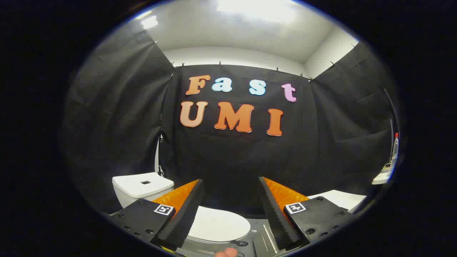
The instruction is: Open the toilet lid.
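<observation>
Toilet lid (218, 225) down flat, gripper (231, 208) wide apart above it.

Gripper view: the white lid lies shut on the bowl, low between the two fingers and a bit toward the left one, with the tank (142, 185) behind it. The fingers hold nothing. The lid looks hard, smooth and slippery, and probably not heavy. The front edge seems the best place to lift.

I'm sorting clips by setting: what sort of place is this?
Likely a mock bathroom in a cloth-walled booth: a toilet with its lid down, the cistern behind it, and a bottle on a shelf. The open claw holds nothing.
</observation>
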Available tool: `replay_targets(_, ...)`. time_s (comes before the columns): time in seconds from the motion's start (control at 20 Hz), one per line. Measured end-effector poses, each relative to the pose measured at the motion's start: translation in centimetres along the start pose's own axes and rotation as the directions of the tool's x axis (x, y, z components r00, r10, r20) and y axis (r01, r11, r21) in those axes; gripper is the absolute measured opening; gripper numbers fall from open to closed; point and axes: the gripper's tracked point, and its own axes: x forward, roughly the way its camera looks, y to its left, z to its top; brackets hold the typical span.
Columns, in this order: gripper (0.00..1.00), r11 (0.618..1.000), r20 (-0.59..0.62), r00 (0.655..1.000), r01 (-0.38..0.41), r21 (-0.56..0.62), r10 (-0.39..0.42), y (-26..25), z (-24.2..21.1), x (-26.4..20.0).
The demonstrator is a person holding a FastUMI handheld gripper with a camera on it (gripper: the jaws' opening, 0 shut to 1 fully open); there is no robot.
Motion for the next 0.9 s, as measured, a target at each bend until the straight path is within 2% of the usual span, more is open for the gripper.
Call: replay_targets(0.9,0.98,0.998,-0.023,0.999,-0.044,-0.036,0.043,2.3,-0.4,-0.1)
